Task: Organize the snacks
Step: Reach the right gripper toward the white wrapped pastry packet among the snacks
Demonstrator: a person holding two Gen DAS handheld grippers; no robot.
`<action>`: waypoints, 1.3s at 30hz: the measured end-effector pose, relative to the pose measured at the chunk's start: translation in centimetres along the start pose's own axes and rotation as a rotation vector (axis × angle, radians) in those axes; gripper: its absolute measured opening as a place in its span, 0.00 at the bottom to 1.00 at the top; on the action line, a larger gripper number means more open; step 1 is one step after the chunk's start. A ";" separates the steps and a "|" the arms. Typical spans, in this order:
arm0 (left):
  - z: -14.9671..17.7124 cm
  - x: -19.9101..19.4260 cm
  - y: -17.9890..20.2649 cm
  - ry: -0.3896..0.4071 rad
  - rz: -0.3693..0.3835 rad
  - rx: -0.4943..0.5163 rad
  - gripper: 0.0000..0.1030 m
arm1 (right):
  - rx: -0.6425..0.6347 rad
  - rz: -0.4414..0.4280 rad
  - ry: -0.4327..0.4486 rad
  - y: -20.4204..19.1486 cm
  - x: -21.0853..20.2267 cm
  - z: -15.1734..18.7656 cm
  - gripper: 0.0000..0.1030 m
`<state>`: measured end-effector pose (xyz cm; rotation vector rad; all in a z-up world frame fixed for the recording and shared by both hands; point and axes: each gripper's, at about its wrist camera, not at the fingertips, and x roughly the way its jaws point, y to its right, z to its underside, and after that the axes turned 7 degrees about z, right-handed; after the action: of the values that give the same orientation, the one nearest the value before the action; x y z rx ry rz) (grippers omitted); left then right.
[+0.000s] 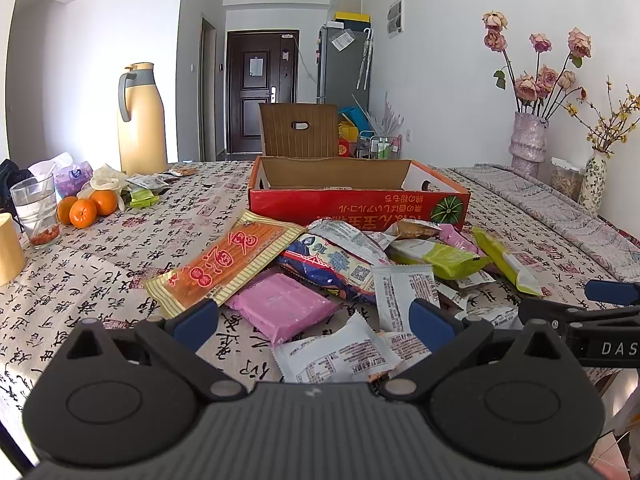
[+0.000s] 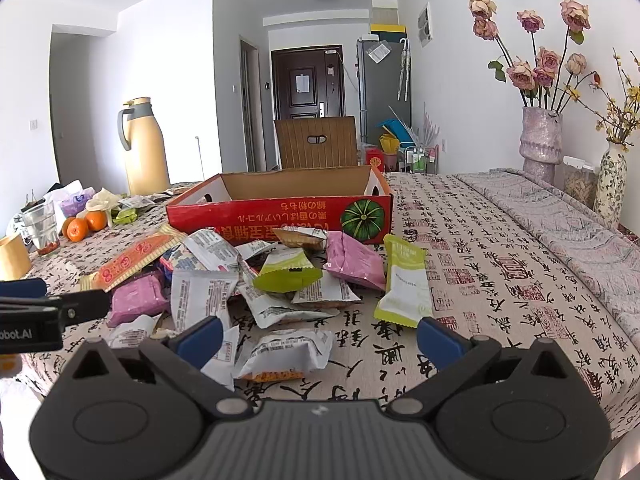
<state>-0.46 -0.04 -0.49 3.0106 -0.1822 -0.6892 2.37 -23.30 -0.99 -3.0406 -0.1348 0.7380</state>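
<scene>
A heap of snack packets lies on the patterned tablecloth in front of an open red cardboard box [image 1: 356, 204] [image 2: 280, 216]. In the heap are a long orange packet [image 1: 228, 264] [image 2: 132, 258], a pink packet [image 1: 282, 304] [image 2: 138, 296], a blue-patterned bag [image 1: 332, 268], lime-green packets [image 1: 440, 258] [image 2: 404, 280] and several white sachets [image 1: 336, 352] [image 2: 286, 354]. My left gripper [image 1: 314, 320] hovers open over the near side of the heap, nothing between its fingers. My right gripper [image 2: 318, 340] is open too, just above a white sachet.
At the left stand a cream thermos jug [image 1: 142, 120] [image 2: 142, 148], three oranges [image 1: 82, 210] [image 2: 84, 224], a glass [image 1: 36, 208] and tissues. Vases of dried flowers [image 1: 528, 136] [image 2: 542, 140] line the right wall. A folded cloth [image 2: 560, 216] runs along the table's right side.
</scene>
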 end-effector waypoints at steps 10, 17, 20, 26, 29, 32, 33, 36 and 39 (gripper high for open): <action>0.0 0.0 0.0 0.000 0.000 0.000 1.00 | 0.000 0.000 -0.002 0.0 0.0 0.1 1.00; 0.1 0.0 0.1 0.000 0.003 0.001 1.00 | 0.000 0.001 -0.002 0.1 0.0 0.2 1.00; 0.1 0.0 0.1 0.001 0.003 0.001 1.00 | 0.000 0.000 -0.002 0.1 0.0 0.2 1.00; 0.1 0.0 0.1 0.000 0.003 0.001 1.00 | -0.001 0.002 -0.004 0.1 0.0 0.2 1.00; 0.1 0.0 0.1 0.000 0.003 0.001 1.00 | -0.001 0.001 -0.004 0.2 0.0 0.4 1.00; 0.1 0.0 0.1 0.001 0.004 0.001 1.00 | -0.001 0.001 -0.005 0.2 0.0 0.4 1.00; 0.1 0.0 0.1 0.000 0.004 0.001 1.00 | -0.001 0.001 -0.005 0.2 0.0 0.4 1.00; 0.2 -0.1 0.1 -0.001 0.005 0.001 1.00 | -0.001 0.002 -0.006 0.2 0.0 0.5 1.00; 0.2 -0.1 0.1 -0.001 0.005 0.001 1.00 | -0.001 0.002 -0.007 0.2 0.0 0.5 1.00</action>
<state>-0.60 -0.17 -0.61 3.0098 -0.1901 -0.6898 2.17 -23.51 -1.50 -3.0396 -0.1317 0.7494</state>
